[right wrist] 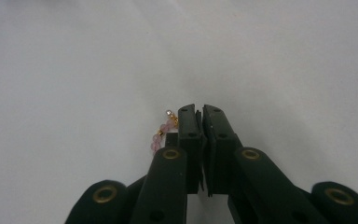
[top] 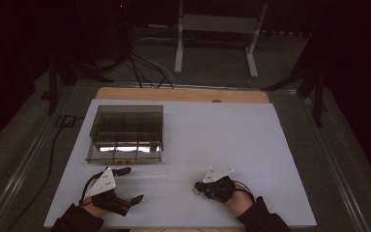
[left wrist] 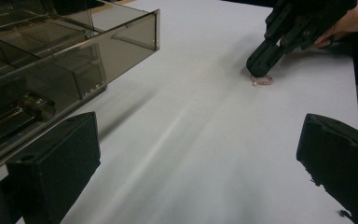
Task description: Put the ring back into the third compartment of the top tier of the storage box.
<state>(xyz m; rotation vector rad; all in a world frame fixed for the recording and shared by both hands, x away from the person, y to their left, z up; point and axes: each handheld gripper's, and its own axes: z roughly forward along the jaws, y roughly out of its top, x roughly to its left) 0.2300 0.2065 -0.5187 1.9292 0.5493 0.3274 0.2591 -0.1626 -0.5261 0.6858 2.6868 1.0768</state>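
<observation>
A small bracelet of pink beads (right wrist: 161, 133) with gold spacers lies on the white table top (top: 222, 135). My right gripper (right wrist: 199, 112) points down at it with its jaws pressed together, and the beads come out at the left side of the tips. In the left gripper view the right gripper (left wrist: 260, 70) stands tip-down on the bracelet (left wrist: 263, 80). My left gripper (top: 131, 184) rests at the front left, open with nothing between its jaws, just in front of the box.
A smoky clear plastic organiser box (top: 125, 153) with several compartments sits at the back left of the table, and its near wall (left wrist: 121, 42) is close to my left gripper (left wrist: 196, 154). Beyond the table stand a white frame (top: 217, 29) and cables on the floor.
</observation>
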